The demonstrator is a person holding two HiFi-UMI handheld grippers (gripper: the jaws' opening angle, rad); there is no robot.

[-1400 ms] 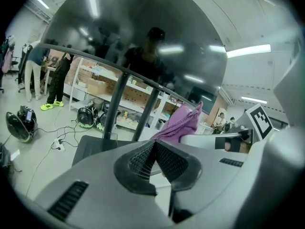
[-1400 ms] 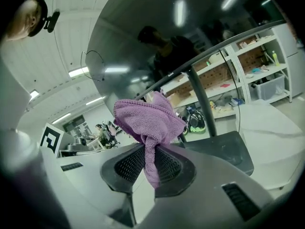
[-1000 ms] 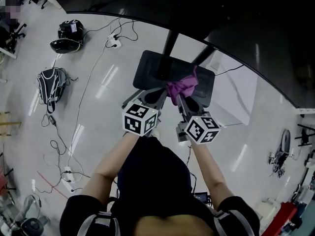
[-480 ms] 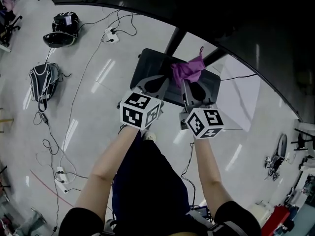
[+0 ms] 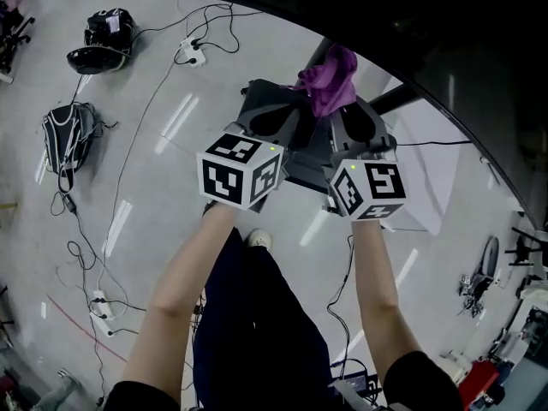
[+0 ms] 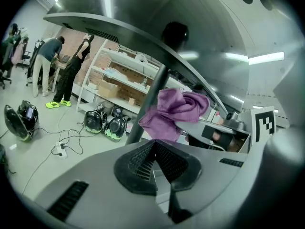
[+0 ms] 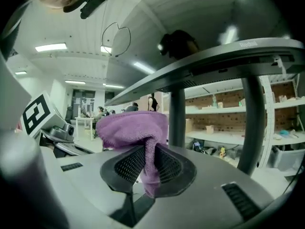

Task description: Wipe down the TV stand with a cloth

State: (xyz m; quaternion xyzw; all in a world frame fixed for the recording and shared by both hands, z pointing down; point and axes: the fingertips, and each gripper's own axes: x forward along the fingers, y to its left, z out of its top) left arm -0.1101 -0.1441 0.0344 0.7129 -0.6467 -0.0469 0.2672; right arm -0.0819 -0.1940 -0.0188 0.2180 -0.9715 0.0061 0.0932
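While right hand-held gripper (image 7: 148, 163) pinches purple cloth (image 7: 129, 127), TV lettering (image 7: 249, 44) unreadable

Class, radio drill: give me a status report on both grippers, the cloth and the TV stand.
Left gripper shut, empty. Right gripper shut on purple cloth, bunched beside TV stand post; contact unclear. Nothing in the way.

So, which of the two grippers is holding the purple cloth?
The right gripper: its jaws pinch a fold of the purple cloth. The left gripper has its jaws together with nothing between them.
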